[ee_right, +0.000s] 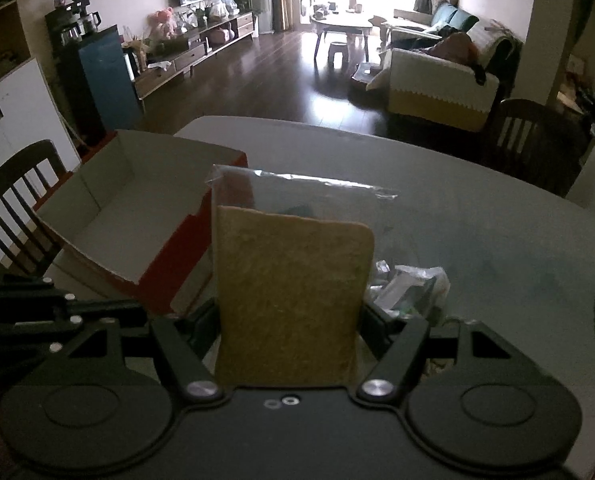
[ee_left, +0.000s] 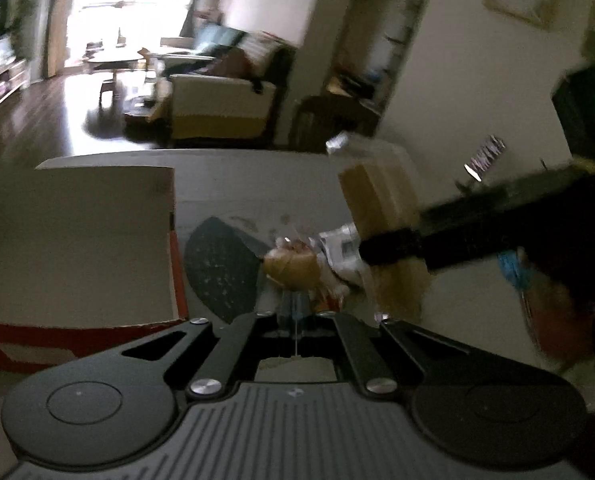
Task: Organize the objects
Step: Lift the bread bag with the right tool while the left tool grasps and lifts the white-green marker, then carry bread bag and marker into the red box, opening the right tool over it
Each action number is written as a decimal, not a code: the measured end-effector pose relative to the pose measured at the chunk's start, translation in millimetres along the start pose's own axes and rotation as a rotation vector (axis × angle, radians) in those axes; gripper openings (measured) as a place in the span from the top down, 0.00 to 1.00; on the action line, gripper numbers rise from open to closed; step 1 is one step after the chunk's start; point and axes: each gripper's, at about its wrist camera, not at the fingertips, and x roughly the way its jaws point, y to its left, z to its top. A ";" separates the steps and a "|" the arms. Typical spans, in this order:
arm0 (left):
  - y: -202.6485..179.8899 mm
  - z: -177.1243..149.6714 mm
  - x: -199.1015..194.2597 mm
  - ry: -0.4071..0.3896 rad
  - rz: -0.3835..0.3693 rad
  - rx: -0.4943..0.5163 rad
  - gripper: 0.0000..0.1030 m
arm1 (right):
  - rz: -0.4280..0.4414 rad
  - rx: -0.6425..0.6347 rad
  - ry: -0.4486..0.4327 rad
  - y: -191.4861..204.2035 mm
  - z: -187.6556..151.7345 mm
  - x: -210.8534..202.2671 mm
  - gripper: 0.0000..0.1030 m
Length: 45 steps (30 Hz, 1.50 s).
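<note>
A slice of brown bread in a clear bag (ee_right: 291,292) stands upright between the fingers of my right gripper (ee_right: 291,320), which is shut on it. In the left wrist view the same bagged bread (ee_left: 377,204) hangs over the table, held by the right gripper (ee_left: 385,248) that comes in from the right. My left gripper (ee_left: 297,316) has its fingers closed together on the clear wrapper of a small bun (ee_left: 291,268); the view is blurred. An open red cardboard box (ee_left: 77,240) (ee_right: 117,208) lies on the table to the left, its inside bare.
Crumpled silver and clear packets (ee_right: 409,284) lie on the grey table (ee_right: 477,220) behind the bread. A dark round mat (ee_left: 221,272) sits beside the box. Dark wooden chairs (ee_right: 13,208) (ee_right: 533,136) stand at the table's left and far right.
</note>
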 end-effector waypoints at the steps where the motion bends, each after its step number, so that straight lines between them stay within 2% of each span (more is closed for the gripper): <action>1: 0.0 -2.4 2.9 0.027 -0.008 0.019 1.00 | -0.003 0.002 0.001 -0.2 -0.8 -0.2 0.31; 4: -3.7 -12.6 12.3 0.095 -0.042 0.075 0.93 | -0.013 0.006 0.008 -2.7 -4.6 -2.3 0.31; 7: -7.4 -33.2 20.1 0.146 -0.051 0.143 0.64 | -0.020 0.014 0.020 -5.5 -11.7 -3.9 0.31; 8: -8.7 -37.5 22.6 0.164 -0.059 0.155 0.49 | -0.019 0.017 0.024 -5.8 -14.4 -4.5 0.31; 9: -9.5 -42.2 25.0 0.182 -0.070 0.164 0.38 | -0.020 0.021 0.029 -6.5 -17.4 -4.8 0.31; 11: -12.4 -52.8 33.1 0.226 -0.075 0.199 0.33 | -0.025 0.023 0.038 -7.8 -22.3 -5.6 0.31; 16: -23.2 -92.4 52.4 0.359 -0.067 0.322 0.33 | -0.031 0.027 0.052 -9.5 -34.4 -8.0 0.31; 18: -26.4 -104.0 52.3 0.388 -0.057 0.350 0.33 | -0.029 0.028 0.061 -10.2 -39.5 -8.2 0.31; 26: -21.6 -125.3 57.3 0.445 -0.017 0.319 0.34 | -0.018 0.024 0.093 -10.1 -53.7 -6.8 0.31; 28: -21.1 -127.2 58.0 0.443 -0.004 0.315 0.42 | -0.017 0.018 0.095 -8.5 -55.4 -6.4 0.31; 30: -22.5 -129.4 58.1 0.448 0.004 0.321 0.56 | -0.015 0.015 0.099 -8.9 -56.1 -6.1 0.31; 34: -26.0 -132.1 57.1 0.438 0.030 0.353 0.62 | -0.014 0.008 0.105 -7.7 -55.7 -4.5 0.31; 36: -26.4 -131.7 56.7 0.435 0.031 0.358 0.76 | -0.012 0.006 0.108 -7.6 -55.1 -3.4 0.31; 38: -26.2 -131.0 56.5 0.434 0.033 0.358 0.83 | -0.011 0.004 0.113 -6.6 -54.0 -2.0 0.31; 41: -22.2 -130.5 56.1 0.415 0.058 0.330 0.84 | -0.005 -0.002 0.121 -4.8 -52.5 -0.2 0.31; 45: -4.2 -122.8 52.8 0.391 0.068 0.191 0.85 | -0.001 0.000 0.148 -1.6 -51.8 4.6 0.31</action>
